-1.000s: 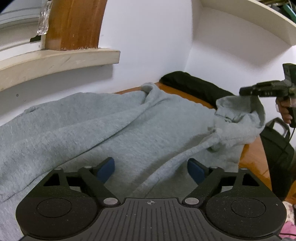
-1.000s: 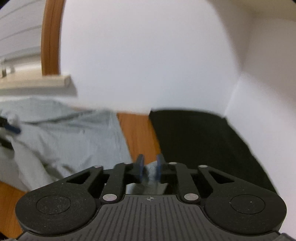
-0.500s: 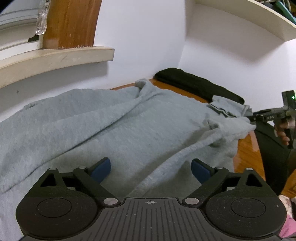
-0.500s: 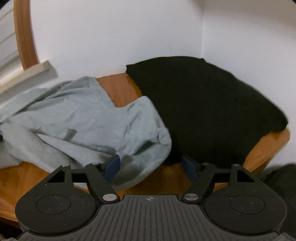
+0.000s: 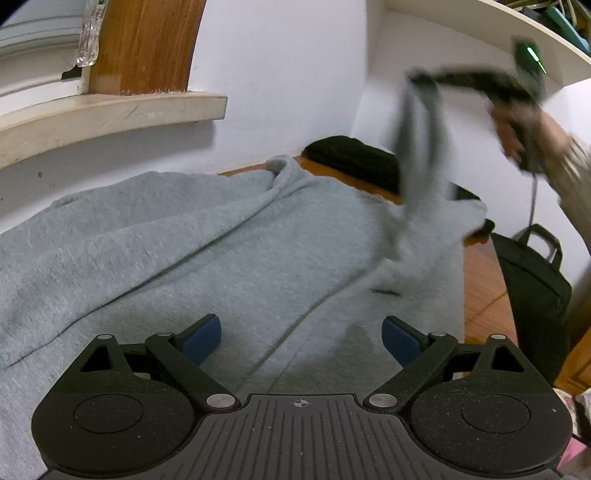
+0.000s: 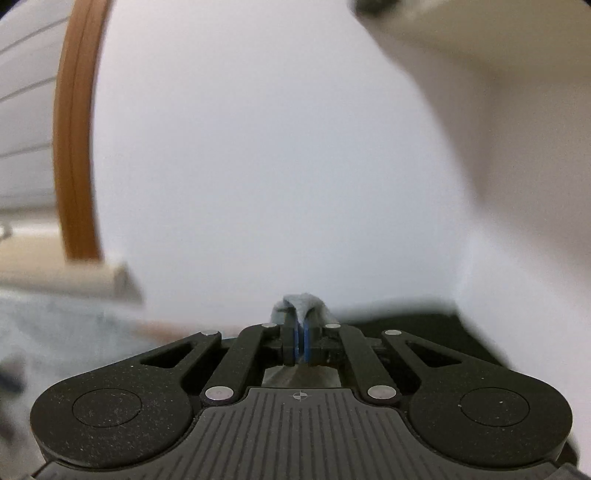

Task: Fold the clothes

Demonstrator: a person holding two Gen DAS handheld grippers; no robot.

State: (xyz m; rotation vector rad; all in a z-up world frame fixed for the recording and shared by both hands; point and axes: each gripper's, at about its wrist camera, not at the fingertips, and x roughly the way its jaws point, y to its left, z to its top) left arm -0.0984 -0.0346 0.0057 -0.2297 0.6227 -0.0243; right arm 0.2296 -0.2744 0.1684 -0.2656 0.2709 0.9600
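A light grey sweatshirt (image 5: 207,236) lies spread over the wooden table (image 5: 480,291). My left gripper (image 5: 301,338) hovers open just above the cloth, with nothing between its blue pads. In the left wrist view the right gripper (image 5: 417,79) is raised high at the upper right, blurred, with a strip of the grey sweatshirt hanging from it. In the right wrist view my right gripper (image 6: 301,341) is shut on a pinch of the grey sweatshirt (image 6: 301,304), which sticks up between the blue pads.
A folded black garment (image 5: 354,158) lies at the far end of the table by the white wall. A window sill (image 5: 110,114) juts out on the left. A black bag (image 5: 535,288) stands on the floor beside the table's right edge. A shelf (image 5: 517,29) runs overhead.
The right gripper was open low over the sweatshirt's edge half a second ago. It has since shut on the cloth and swung it up high. The left gripper stayed open and nearly still.
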